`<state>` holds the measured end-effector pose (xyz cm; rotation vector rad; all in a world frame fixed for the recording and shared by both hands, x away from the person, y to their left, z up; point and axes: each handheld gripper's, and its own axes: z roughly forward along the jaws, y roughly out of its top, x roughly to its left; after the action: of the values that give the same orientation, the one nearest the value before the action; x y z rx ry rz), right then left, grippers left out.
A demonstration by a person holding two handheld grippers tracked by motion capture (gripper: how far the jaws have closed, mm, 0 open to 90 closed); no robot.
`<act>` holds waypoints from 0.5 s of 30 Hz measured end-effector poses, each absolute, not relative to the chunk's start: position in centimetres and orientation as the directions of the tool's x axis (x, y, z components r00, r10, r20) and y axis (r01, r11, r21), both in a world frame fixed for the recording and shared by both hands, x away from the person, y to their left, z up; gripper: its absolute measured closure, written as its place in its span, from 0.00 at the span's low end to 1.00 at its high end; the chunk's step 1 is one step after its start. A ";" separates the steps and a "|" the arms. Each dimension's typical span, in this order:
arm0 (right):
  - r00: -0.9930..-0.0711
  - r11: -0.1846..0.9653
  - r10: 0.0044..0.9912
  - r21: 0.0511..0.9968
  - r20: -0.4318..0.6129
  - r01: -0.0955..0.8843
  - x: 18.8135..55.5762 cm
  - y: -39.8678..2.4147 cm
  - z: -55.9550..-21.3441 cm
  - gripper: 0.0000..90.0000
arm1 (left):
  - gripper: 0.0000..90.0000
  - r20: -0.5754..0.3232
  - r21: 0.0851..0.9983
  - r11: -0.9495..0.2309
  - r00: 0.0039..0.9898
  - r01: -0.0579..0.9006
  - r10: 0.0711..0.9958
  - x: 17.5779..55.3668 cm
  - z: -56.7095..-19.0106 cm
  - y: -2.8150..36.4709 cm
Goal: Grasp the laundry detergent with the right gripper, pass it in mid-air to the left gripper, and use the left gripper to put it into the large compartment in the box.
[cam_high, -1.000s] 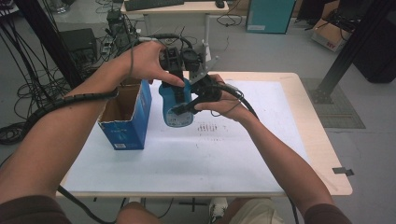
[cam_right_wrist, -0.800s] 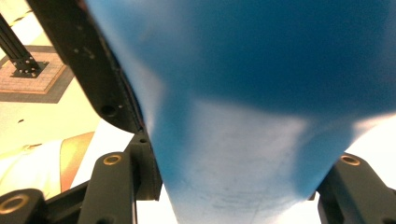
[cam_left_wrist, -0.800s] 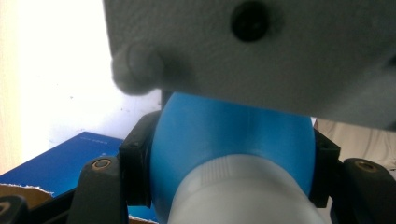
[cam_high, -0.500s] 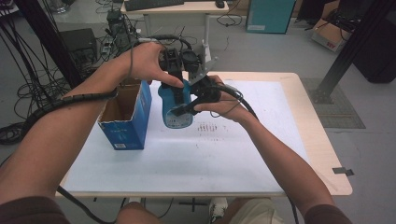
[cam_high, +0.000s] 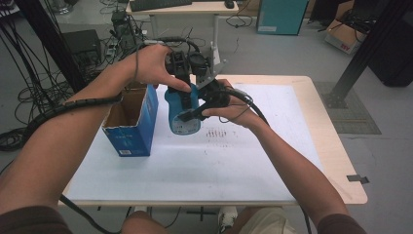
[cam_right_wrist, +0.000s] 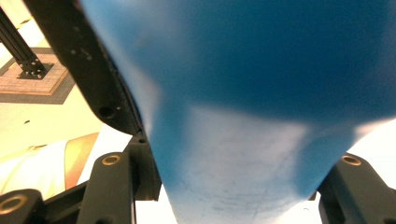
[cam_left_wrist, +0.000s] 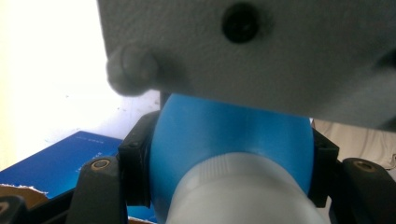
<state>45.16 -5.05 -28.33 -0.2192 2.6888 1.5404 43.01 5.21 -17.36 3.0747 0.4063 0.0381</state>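
Blue bottle [cam_high: 182, 109] held above worktop [cam_high: 253, 161], clamped by both hand-held grippers.

Left hand-held gripper [cam_left_wrist: 229, 154] clenched near white cap [cam_left_wrist: 243, 196]; right hand-held gripper [cam_right_wrist: 233, 186] grasping bottle body; blue box [cam_high: 131, 122] at left.

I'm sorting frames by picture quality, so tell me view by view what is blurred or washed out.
High view: evenly lit and sharp, bottle and box clear. Left gripper view: bottle soft, the grey plate above it blurred, background at left blown out white. Right gripper view: bottle too close, a smeared blue mass; the bright table behind is overexposed.
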 end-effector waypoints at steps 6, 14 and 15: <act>-0.990 0.497 -0.107 0.857 -0.096 -0.137 45.2 -5.0 -28.4 0.47 | 0.41 0.024 0.044 -0.965 0.965 0.259 0.260 43.0 -17.4 5.2; -0.990 0.501 -0.109 0.855 -0.094 -0.136 45.2 -5.1 -28.4 0.47 | 0.41 0.019 0.047 -0.965 0.966 0.258 0.259 43.0 -17.4 5.2; -0.990 0.502 -0.108 0.854 -0.095 -0.136 45.2 -5.1 -28.4 0.47 | 0.41 0.017 0.047 -0.965 0.965 0.259 0.260 43.0 -17.4 5.2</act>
<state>45.16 -5.06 -28.39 -0.2195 2.6970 1.5384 43.02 5.23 -17.42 3.0704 0.4055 0.0350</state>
